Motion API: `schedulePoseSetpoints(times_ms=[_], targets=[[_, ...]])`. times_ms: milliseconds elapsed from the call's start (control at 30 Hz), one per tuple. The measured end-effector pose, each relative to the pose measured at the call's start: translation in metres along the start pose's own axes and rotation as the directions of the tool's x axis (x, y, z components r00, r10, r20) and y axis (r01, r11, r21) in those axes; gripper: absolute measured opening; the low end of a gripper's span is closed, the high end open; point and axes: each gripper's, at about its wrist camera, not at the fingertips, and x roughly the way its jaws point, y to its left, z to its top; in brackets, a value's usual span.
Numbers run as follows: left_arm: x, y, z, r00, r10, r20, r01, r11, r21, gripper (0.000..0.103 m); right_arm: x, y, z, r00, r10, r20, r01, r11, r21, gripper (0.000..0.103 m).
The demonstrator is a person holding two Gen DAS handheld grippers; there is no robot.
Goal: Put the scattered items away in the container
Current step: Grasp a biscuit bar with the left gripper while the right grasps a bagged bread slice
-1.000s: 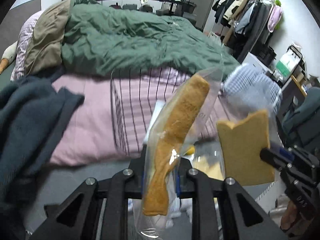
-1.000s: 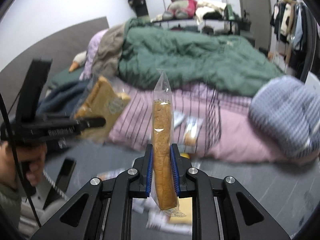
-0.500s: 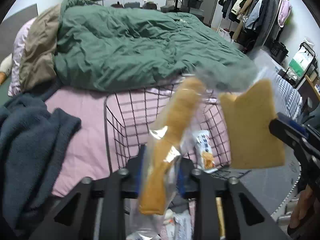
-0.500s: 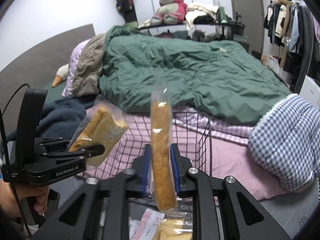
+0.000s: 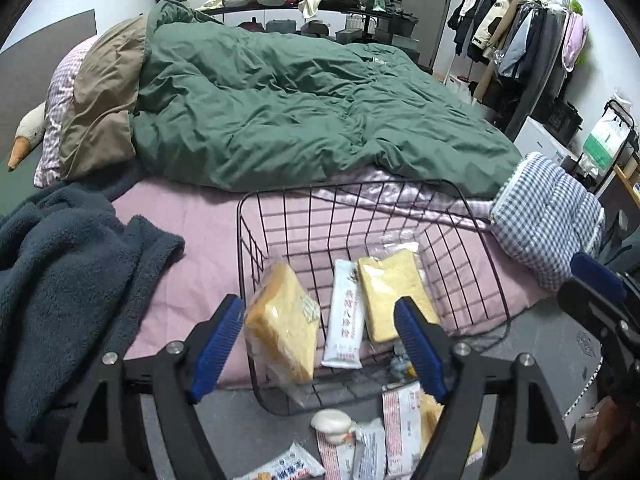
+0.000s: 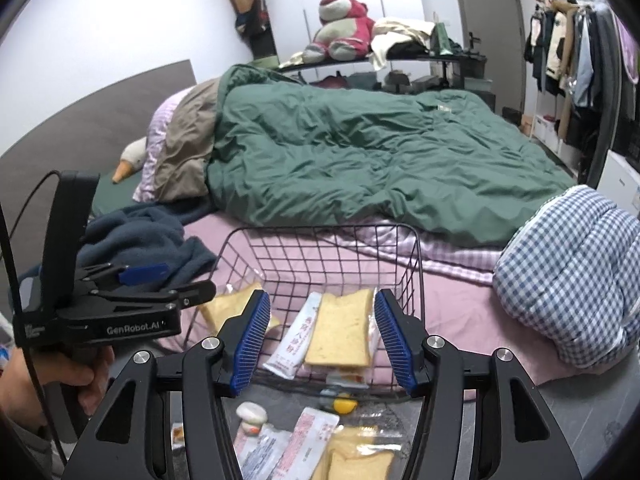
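A black wire basket [image 5: 248, 264] [image 6: 418, 264] sits on the pink sheet at the bed's near edge. Inside lie two bagged bread slices [image 5: 280, 324] [image 5: 394, 300] [image 6: 340, 328] and a white snack packet [image 5: 343, 316] [image 6: 296, 338]. My left gripper [image 5: 320, 344] is open and empty just above the basket's near side. My right gripper [image 6: 320, 332] is open and empty, also over the basket. Several packets [image 5: 400, 428] [image 6: 304, 440], a bagged bread slice [image 6: 356, 460] and a small white round item [image 5: 331, 421] [image 6: 251, 411] lie on the grey floor below.
A green duvet [image 5: 300, 104] covers the bed behind the basket. A dark blue fleece [image 5: 64, 272] lies left, a blue checked pillow [image 5: 548, 220] right. A clothes rack [image 5: 528, 36] stands at the far right. The left gripper shows in the right wrist view [image 6: 120, 304].
Both grippers opened and let go of their bagged bread slices, which now lie in the basket. Both grippers have moved closer over the basket.
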Motion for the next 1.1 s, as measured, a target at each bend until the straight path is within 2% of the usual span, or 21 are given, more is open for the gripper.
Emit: schedulePoseSetpoints(times_ms=[133,233,333,433,500,633,700,767,833,900,967,1067,1100], targets=[[-0.012,0.002,-0.028,1.0,0.014,-0.018,-0.014,0.999,0.032,0.08,-0.028,0.002,-0.025,1.0,0.003,0.03,-0.003,1.0,-0.013,0.064],[-0.013,0.007,-0.063,0.998,0.028,-0.049,-0.025,0.998,0.059,0.08,-0.033,-0.002,-0.053,0.999,0.025,-0.021,-0.024,1.0,0.012,0.065],[0.0,0.015,-0.104,0.992,0.038,-0.118,-0.028,0.996,0.086,0.08,-0.028,-0.013,-0.09,0.996,0.022,-0.086,-0.018,0.999,0.049,0.065],[0.025,0.021,-0.15,0.978,0.062,-0.199,-0.036,0.99,0.133,0.08,-0.015,-0.026,-0.127,0.987,0.027,-0.156,-0.014,0.996,0.083,0.065],[0.046,0.027,-0.177,0.959,0.087,-0.268,-0.043,0.985,0.167,0.08,-0.008,-0.033,-0.151,0.981,0.036,-0.189,-0.016,0.994,0.106,0.065],[0.071,0.04,-0.21,0.933,0.134,-0.334,-0.06,0.973,0.223,0.08,0.002,-0.04,-0.178,0.973,0.037,-0.23,-0.01,0.993,0.117,0.065],[0.081,0.047,-0.217,0.919,0.154,-0.364,-0.071,0.97,0.232,0.08,0.004,-0.038,-0.185,0.971,0.05,-0.234,-0.023,0.993,0.118,0.065],[0.089,0.053,-0.218,0.908,0.116,-0.403,-0.036,0.979,0.2,0.08,0.007,-0.036,-0.187,0.97,0.051,-0.236,-0.027,0.994,0.102,0.065],[0.096,0.051,-0.216,0.907,0.078,-0.414,-0.001,0.983,0.185,0.08,0.013,-0.034,-0.187,0.966,0.047,-0.253,-0.024,0.995,0.092,0.065],[0.107,0.043,-0.216,0.903,0.079,-0.423,0.002,0.982,0.188,0.08,0.021,-0.034,-0.187,0.962,0.03,-0.271,-0.007,0.997,0.083,0.065],[0.111,0.034,-0.216,0.909,0.068,-0.411,0.008,0.983,0.182,0.08,0.03,-0.035,-0.189,0.955,0.021,-0.295,0.004,0.997,0.083,0.065],[0.11,0.033,-0.214,0.914,0.05,-0.403,-0.003,0.993,0.117,0.067,0.047,-0.038,-0.194,0.936,0.002,-0.351,0.028,0.996,0.08,0.065],[0.108,0.036,-0.213,0.915,0.045,-0.4,-0.012,0.996,0.084,0.058,0.054,-0.039,-0.197,0.929,0.004,-0.371,0.028,0.996,0.08,0.065]])
